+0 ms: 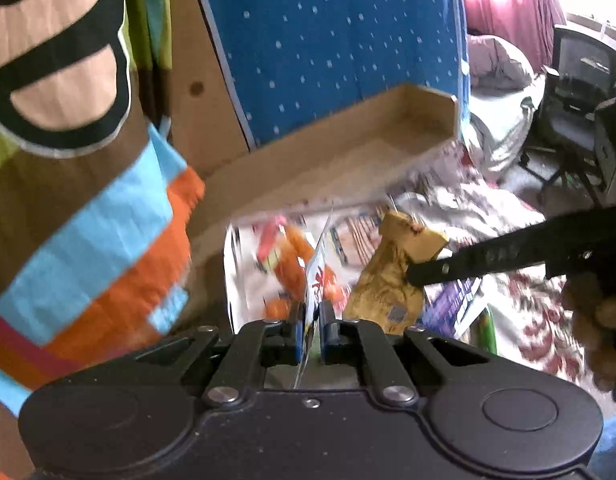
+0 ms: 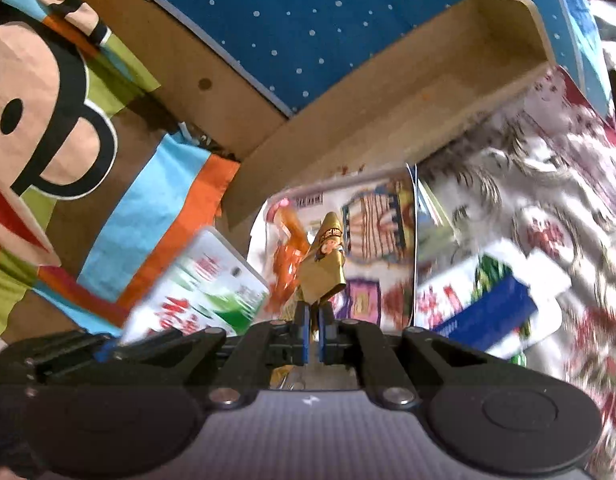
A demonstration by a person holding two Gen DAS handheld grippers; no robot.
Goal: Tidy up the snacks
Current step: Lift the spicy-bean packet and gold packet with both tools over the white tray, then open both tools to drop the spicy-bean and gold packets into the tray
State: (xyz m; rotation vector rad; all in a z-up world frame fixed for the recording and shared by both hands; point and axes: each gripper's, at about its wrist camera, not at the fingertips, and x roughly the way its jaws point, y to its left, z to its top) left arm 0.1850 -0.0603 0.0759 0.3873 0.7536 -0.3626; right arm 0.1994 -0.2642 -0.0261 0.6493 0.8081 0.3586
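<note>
We grip a white-and-green snack packet point(image 1: 314, 300) edge-on in the left gripper point(image 1: 311, 322) and a gold packet point(image 2: 322, 268) at centre frame in the right gripper point(image 2: 314, 328), risking either slipping short of the cardboard tray point(image 1: 388, 136) at upper centre

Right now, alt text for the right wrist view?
The right gripper is shut on a small gold snack packet, held above a printed snack bag. At left, the left gripper pinches a white and green packet; an empty cardboard tray lies beyond.
</note>
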